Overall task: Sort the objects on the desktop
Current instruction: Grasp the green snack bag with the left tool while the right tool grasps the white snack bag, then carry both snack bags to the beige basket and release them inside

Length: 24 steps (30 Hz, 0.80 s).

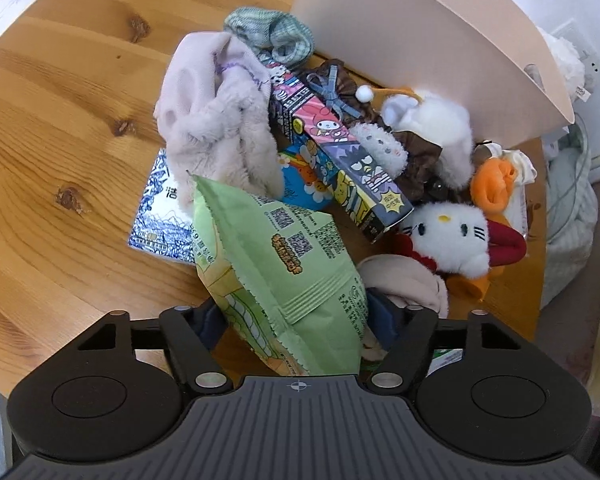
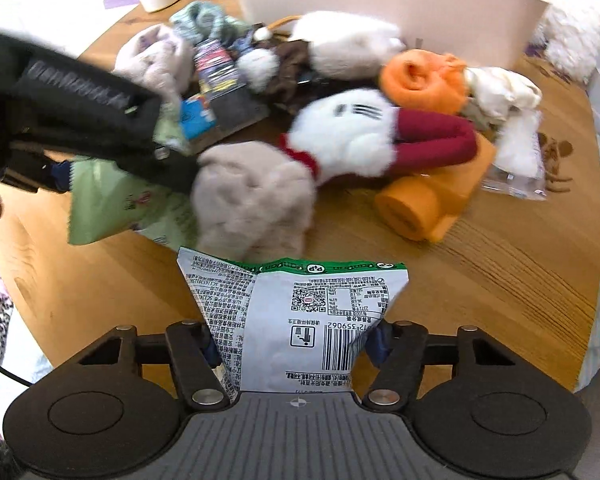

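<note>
— Wooden tabletop, knotty pine, with a pile of soft things by a pale box. What has the left gripper got?

— A green snack bag, pinched between its fingers, tilted over the pile near the Hello Kitty plush and the long cartoon carton.

— And the right gripper?

— Clamped on a white-and-green snack packet, held above the table edge. Beyond it, blurred, probably a beige sock and an orange roll.
</note>
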Each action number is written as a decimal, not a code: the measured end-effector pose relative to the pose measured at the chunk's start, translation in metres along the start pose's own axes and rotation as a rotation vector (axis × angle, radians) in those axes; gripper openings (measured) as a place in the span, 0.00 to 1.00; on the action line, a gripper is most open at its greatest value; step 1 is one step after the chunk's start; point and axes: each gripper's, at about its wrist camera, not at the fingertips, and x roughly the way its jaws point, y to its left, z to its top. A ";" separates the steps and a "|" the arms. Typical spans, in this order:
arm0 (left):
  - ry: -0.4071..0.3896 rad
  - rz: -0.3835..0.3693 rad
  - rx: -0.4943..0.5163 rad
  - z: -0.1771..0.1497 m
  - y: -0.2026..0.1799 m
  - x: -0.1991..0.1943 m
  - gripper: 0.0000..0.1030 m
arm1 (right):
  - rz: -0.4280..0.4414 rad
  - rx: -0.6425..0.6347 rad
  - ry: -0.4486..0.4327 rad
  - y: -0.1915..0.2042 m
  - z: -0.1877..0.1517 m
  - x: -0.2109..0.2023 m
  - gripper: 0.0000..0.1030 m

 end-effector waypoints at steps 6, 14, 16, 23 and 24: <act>-0.024 0.009 0.011 -0.006 -0.008 -0.010 0.59 | 0.000 0.027 -0.012 -0.026 0.001 -0.012 0.58; -0.066 -0.020 0.099 -0.003 -0.009 -0.047 0.53 | -0.008 0.050 -0.086 -0.033 0.008 -0.043 0.58; -0.092 -0.021 0.150 0.005 -0.006 -0.054 0.52 | -0.022 0.051 -0.128 -0.024 0.026 -0.047 0.58; -0.197 -0.052 0.241 0.043 -0.016 -0.090 0.52 | -0.048 0.106 -0.297 -0.038 0.072 -0.093 0.58; -0.216 -0.062 0.242 0.051 -0.017 -0.093 0.52 | -0.050 0.113 -0.318 -0.041 0.079 -0.099 0.58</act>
